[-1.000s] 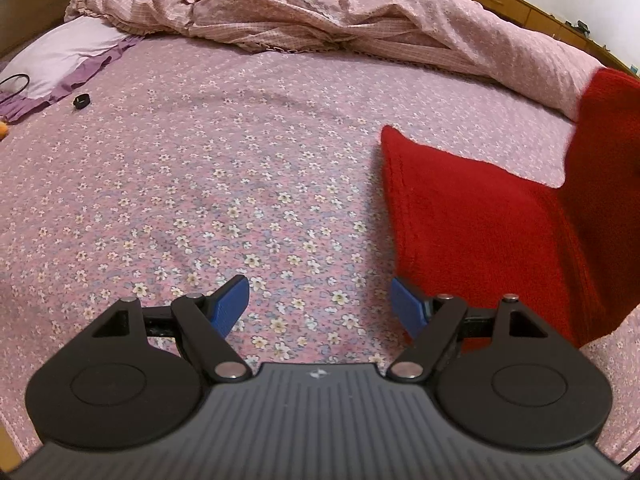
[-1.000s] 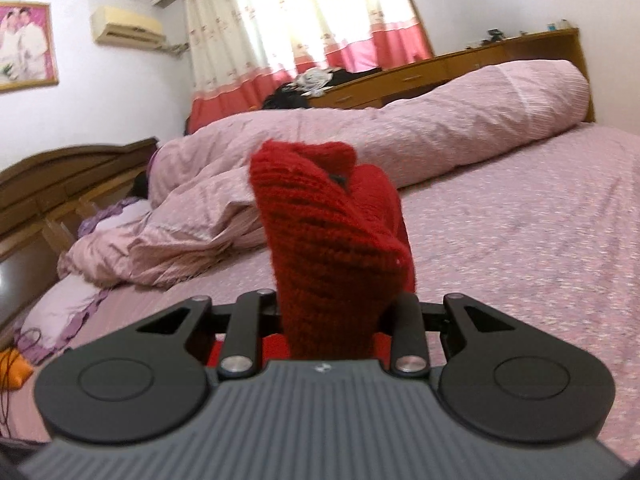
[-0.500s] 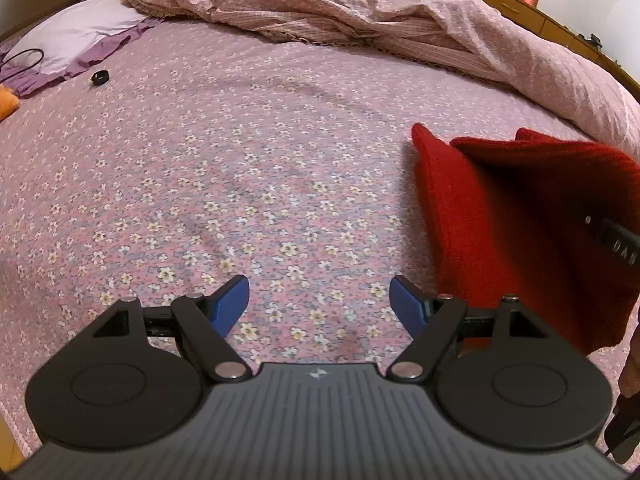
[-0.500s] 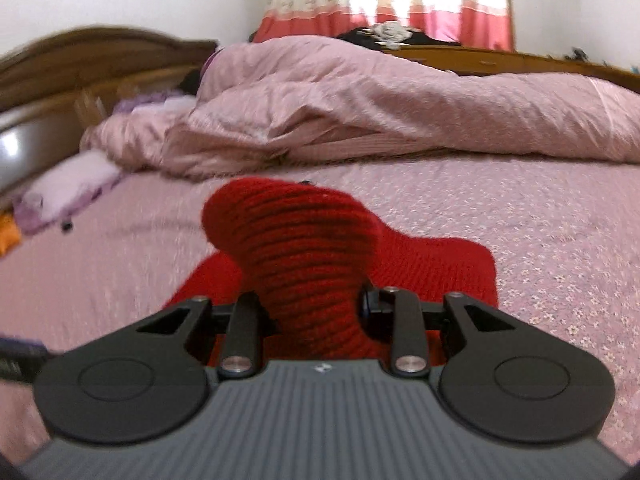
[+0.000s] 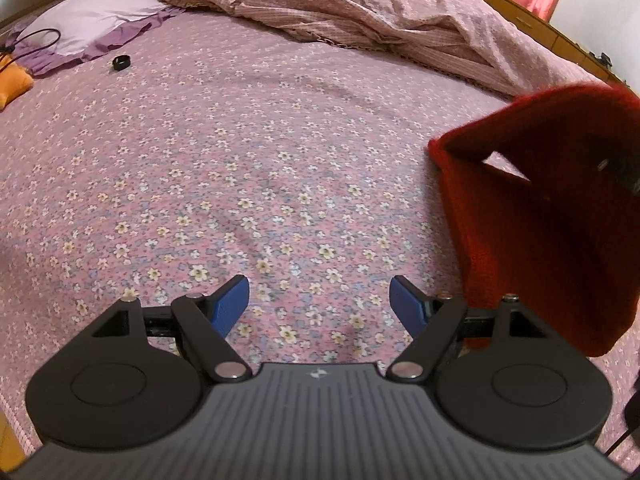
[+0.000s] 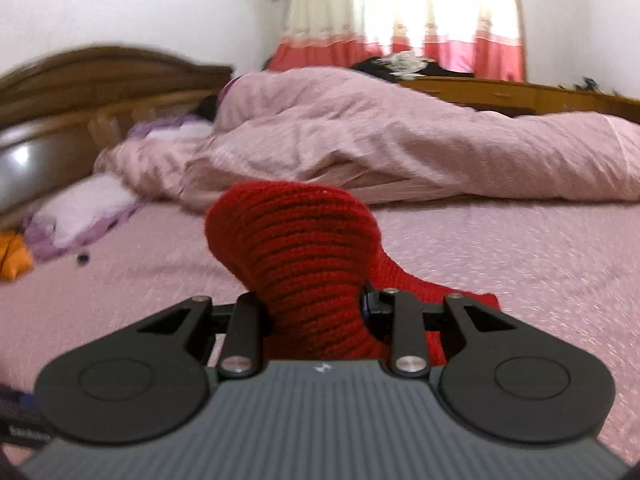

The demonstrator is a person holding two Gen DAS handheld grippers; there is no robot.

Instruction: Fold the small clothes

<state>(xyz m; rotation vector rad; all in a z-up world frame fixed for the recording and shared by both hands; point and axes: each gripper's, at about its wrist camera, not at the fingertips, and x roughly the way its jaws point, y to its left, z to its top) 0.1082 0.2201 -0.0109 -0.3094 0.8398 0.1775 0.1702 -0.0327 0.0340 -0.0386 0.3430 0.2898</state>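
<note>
A bedroom with a bed (image 5: 248, 152) under a pink flowered sheet, a rumpled quilt (image 5: 360, 4) along its far edge. The left gripper (image 5: 320, 300) hovers wide and empty over bare sheet; toward the bed's right edge lies a red knit (image 5: 532, 248), thick, ribbed, partly doubled over. The right gripper (image 6: 316, 312) is clamped on a bunched fold, lifting it; it looks soft, light and floppy, best taken at a corner.

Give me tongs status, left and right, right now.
Left tongs: open, nothing between them, over the floral bedsheet.
Right tongs: shut on a bunched fold of the red knit garment.
</note>
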